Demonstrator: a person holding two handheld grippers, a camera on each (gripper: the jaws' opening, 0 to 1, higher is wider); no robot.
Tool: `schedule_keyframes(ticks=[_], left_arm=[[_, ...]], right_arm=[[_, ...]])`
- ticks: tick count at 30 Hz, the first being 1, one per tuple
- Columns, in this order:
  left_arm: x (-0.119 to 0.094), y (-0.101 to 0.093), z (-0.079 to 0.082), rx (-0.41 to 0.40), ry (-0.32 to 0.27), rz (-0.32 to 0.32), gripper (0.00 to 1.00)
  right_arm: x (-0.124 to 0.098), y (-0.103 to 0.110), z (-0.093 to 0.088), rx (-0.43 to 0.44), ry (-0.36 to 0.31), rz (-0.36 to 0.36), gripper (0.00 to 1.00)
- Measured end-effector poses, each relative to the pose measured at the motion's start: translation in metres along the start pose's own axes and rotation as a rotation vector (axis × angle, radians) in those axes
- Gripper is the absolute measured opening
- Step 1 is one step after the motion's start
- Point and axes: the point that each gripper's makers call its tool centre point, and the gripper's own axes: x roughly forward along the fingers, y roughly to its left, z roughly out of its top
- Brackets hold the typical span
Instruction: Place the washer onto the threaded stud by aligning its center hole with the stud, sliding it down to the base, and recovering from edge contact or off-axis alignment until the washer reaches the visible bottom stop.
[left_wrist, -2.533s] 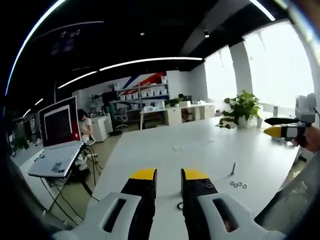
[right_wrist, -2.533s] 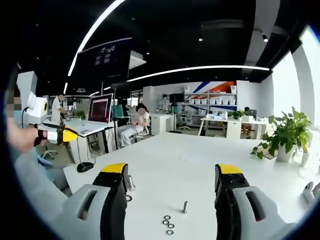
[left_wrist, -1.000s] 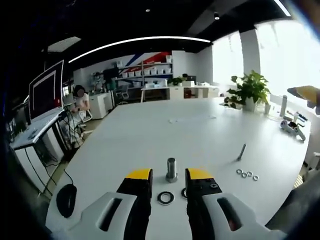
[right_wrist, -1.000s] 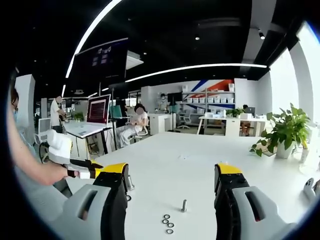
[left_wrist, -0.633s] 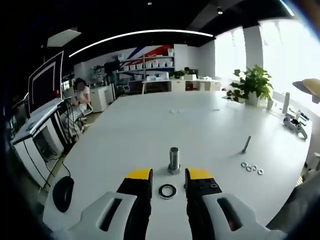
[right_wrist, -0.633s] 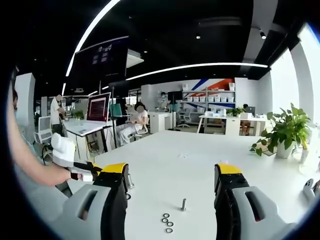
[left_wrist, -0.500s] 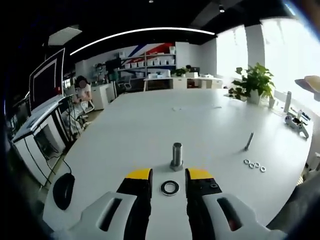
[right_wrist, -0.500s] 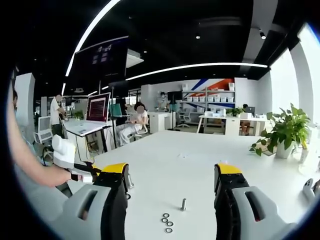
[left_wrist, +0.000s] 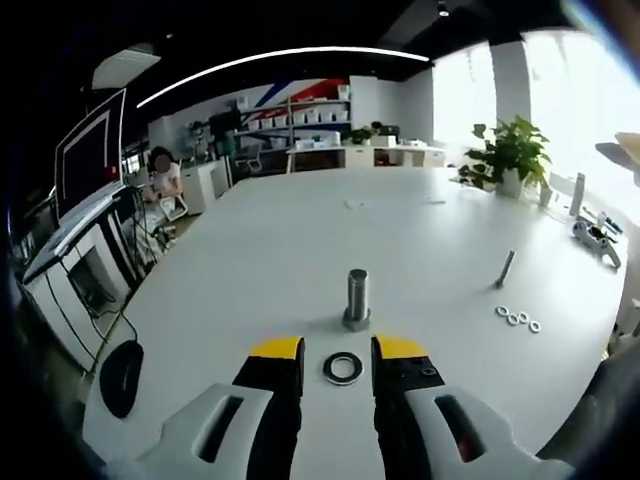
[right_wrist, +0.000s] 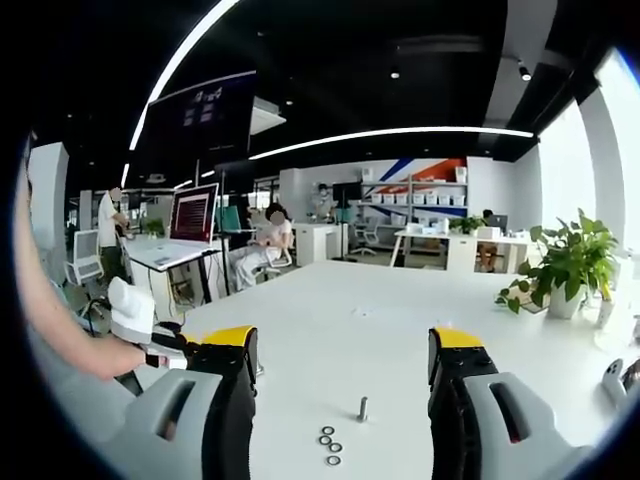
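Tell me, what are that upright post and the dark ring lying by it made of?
The stud looks like plain grey metal with a dull sheen and a hexagonal base. The washer is dark with a lighter inner edge, perhaps blackened metal or rubber; it is too small to tell which.

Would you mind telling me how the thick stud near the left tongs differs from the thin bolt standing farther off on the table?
The thick stud is stout, while the thin bolt is slender. The stud stands upright on a wider base; the bolt leans in the left gripper view. A dark washer lies flat near the stud, between the left tongs; four small washers lie by the bolt. Both are grey metal on the white table.
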Motion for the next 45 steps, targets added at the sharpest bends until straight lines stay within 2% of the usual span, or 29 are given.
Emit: schedule_keyframes(ticks=[12,30,39,45], left_arm=[[0.012,0.000,-0.013,0.005,0.038,-0.006,0.25],[0.029,-0.002,-0.041,0.026,0.147,-0.027,0.26],[0.032,-0.004,-0.049,0.039,0.175,-0.021,0.25],[0.036,-0.001,-0.054,0.016,0.181,-0.022,0.24]], right_arm=[[0.001,-0.002,-0.003,-0.003,0.012,-0.006,0.72],[0.001,-0.002,-0.004,-0.003,0.020,-0.011,0.72],[0.001,-0.004,-0.006,-0.003,0.025,-0.018,0.72],[0.001,-0.006,-0.006,-0.001,0.027,-0.023,0.71]])
